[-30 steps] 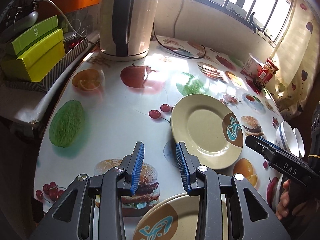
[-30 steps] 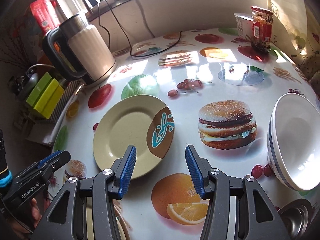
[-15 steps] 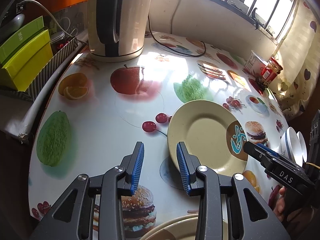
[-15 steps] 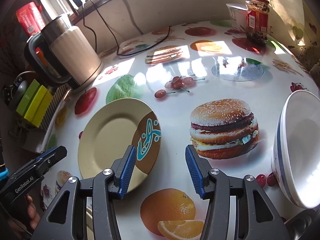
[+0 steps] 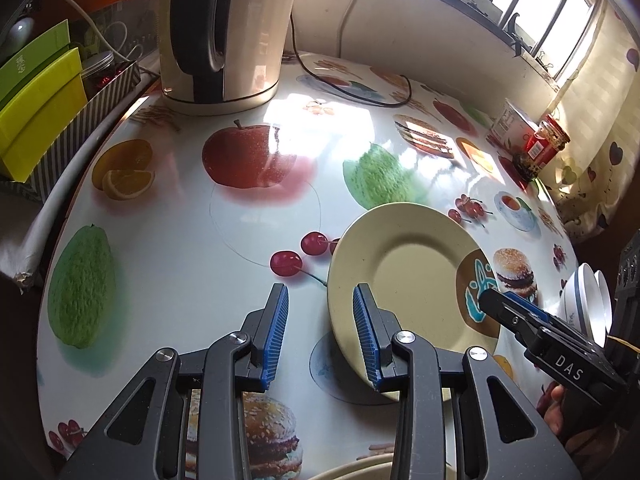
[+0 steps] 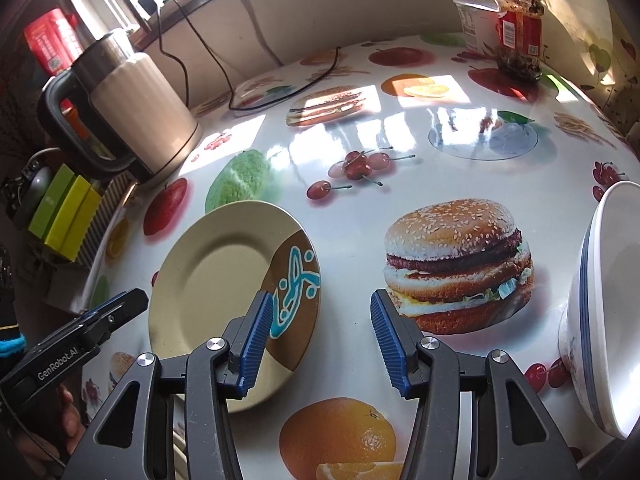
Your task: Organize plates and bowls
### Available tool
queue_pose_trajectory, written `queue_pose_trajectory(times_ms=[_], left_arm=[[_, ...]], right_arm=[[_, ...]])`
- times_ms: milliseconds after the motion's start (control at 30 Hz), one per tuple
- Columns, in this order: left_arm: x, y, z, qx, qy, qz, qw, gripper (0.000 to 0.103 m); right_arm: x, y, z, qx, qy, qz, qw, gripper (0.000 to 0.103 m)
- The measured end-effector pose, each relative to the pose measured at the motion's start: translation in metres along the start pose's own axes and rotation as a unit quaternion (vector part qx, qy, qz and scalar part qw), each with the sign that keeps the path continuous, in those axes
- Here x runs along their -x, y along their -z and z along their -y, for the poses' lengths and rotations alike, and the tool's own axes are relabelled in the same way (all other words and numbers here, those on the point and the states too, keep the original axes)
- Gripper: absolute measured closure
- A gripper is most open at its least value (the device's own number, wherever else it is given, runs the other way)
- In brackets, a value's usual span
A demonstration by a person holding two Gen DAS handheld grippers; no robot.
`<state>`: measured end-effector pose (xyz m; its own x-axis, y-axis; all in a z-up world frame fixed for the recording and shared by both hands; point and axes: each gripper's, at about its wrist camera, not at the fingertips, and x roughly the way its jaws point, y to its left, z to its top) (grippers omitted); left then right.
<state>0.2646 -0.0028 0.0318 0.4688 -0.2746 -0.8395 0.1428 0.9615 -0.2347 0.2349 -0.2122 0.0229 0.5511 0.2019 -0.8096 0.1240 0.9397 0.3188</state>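
Note:
A cream plate (image 5: pixel 404 276) with a brown and teal patch lies flat on the fruit-print table; it also shows in the right wrist view (image 6: pixel 224 292). My left gripper (image 5: pixel 320 328) is open and empty, its right finger over the plate's near left rim. My right gripper (image 6: pixel 318 336) is open and empty, its left finger over the plate's right edge. A second cream plate's rim (image 5: pixel 352 470) peeks in below the left gripper. White bowls with a blue rim (image 6: pixel 600 312) stand stacked at the right; they also show in the left wrist view (image 5: pixel 586 306).
An electric kettle (image 5: pixel 224 32) with its cord stands at the back left. Green and yellow boxes (image 5: pixel 40 108) sit off the table's left edge. A red-label jar (image 6: pixel 518 32) and a white cup (image 6: pixel 474 20) stand at the far right.
Both grippers have moved forward toward the cream plate. The second plate has slid almost out of the bottom of the left wrist view. Both stay open.

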Motion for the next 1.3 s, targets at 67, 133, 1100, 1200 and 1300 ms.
queue_pose_trajectory(times_ms=[67, 133, 1100, 1200, 1300], left_arm=[[-0.002, -0.001, 0.0, 0.002, 0.002, -0.003, 1.0, 0.068], [-0.003, -0.001, 0.0, 0.003, 0.006, -0.003, 1.0, 0.068], [-0.011, -0.003, 0.005, -0.008, 0.0, -0.01, 0.9999, 0.088], [-0.011, -0.003, 0.006, -0.01, 0.002, -0.008, 0.9999, 0.093], [-0.011, -0.004, 0.008, -0.014, -0.001, -0.007, 0.9999, 0.094]], right_arm=[[-0.002, 0.0, -0.002, 0.002, -0.001, -0.002, 1.0, 0.052], [-0.003, -0.001, -0.003, 0.004, -0.002, -0.002, 1.0, 0.052], [-0.007, -0.003, -0.008, 0.022, -0.006, 0.003, 1.0, 0.082], [-0.007, -0.003, -0.008, 0.021, -0.006, 0.004, 1.0, 0.082], [-0.006, -0.003, -0.009, 0.021, -0.007, 0.003, 1.0, 0.082]])
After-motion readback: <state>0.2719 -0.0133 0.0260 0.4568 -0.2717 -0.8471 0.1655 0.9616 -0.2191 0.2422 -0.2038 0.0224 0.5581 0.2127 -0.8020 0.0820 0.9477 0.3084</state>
